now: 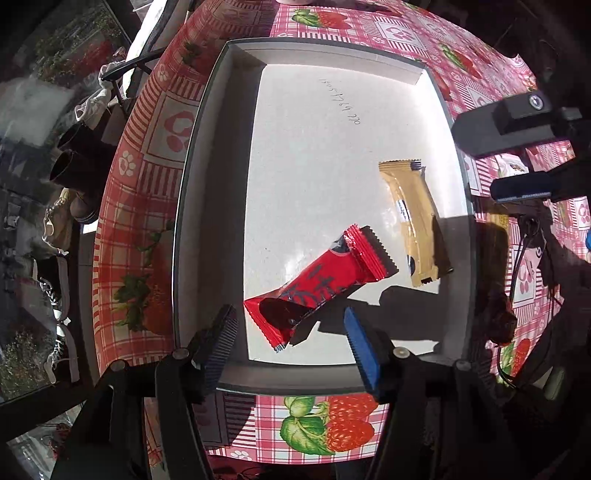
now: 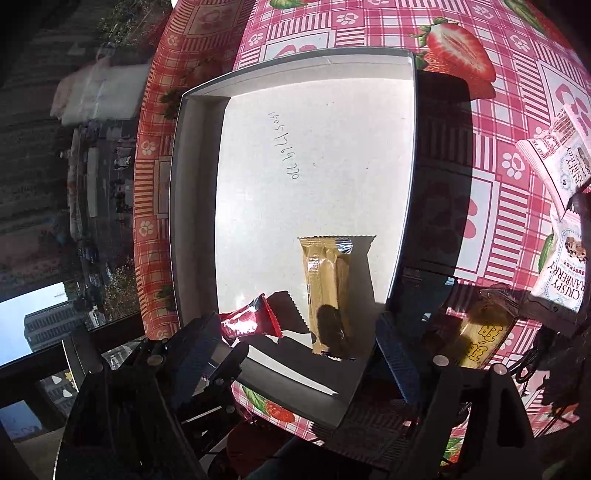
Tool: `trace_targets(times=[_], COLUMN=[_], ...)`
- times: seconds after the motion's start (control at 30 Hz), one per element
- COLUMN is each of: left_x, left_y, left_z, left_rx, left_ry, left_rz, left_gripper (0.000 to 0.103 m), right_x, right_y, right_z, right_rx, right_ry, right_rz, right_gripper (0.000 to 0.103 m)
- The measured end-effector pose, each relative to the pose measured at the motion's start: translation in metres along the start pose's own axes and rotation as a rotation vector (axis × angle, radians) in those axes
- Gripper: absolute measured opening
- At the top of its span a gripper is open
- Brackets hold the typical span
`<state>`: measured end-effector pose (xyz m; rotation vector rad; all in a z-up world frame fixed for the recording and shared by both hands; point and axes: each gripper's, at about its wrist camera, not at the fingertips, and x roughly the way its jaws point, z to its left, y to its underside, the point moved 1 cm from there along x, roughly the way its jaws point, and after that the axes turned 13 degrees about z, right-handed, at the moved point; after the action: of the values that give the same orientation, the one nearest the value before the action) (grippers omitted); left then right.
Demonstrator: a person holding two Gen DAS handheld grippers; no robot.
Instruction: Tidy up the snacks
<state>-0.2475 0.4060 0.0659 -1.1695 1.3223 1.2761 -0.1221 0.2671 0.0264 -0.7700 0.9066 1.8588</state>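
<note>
Partly hidden red snack (image 2: pixel 247 322) (behind left gripper (image 2: pixel 218 332)) lies in box (image 2: pixel 404 147).

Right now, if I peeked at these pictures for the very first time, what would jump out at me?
The shiny red snack bar would, lying slantwise near the front of the white cardboard box, with the tan snack bar beside it. All around them the pink strawberry tablecloth shouts for attention, and white Crispy Cranberry packets wait outside the box to its right.
</note>
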Motion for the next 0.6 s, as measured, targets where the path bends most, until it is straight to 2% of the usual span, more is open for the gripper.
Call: trace_targets(times=[0.1, 0.2, 0.37, 0.47, 0.53, 0.6], left_x=[-0.042, -0.089, -0.184, -0.244, -0.284, -0.325], left_y=[0.013, 0.024, 0.042, 0.038, 0.032, 0.020], left_z=[-0.015, -0.029, -0.060, -0.091, -0.114, -0.137], left_rx=[0.085, 0.136, 0.185, 0.182, 0.211, 0.222], left_ry=[0.062, 0.092, 0.142, 0.106, 0.108, 0.070], left_rz=[-0.076, -0.145, -0.330, -0.451, -0.532, -0.607], left_gripper=[0.065, 0.065, 0.066, 0.071, 0.073, 0.073], right_x=[-0.054, -0.110, -0.207, -0.258, -0.293, -0.325], right_y=[0.027, 0.057, 0.114, 0.150, 0.173, 0.190], right_z=[-0.018, -0.032, -0.048, -0.061, -0.067, -0.072], right_rx=[-0.030, -0.029, -0.061, -0.081, -0.113, -0.127], right_ry=[0.029, 0.058, 0.126, 0.163, 0.196, 0.240], right_rz=[-0.077, -0.159, -0.299, -0.377, -0.440, -0.499], right_gripper=[0.102, 0.102, 0.102, 0.102, 0.102, 0.102])
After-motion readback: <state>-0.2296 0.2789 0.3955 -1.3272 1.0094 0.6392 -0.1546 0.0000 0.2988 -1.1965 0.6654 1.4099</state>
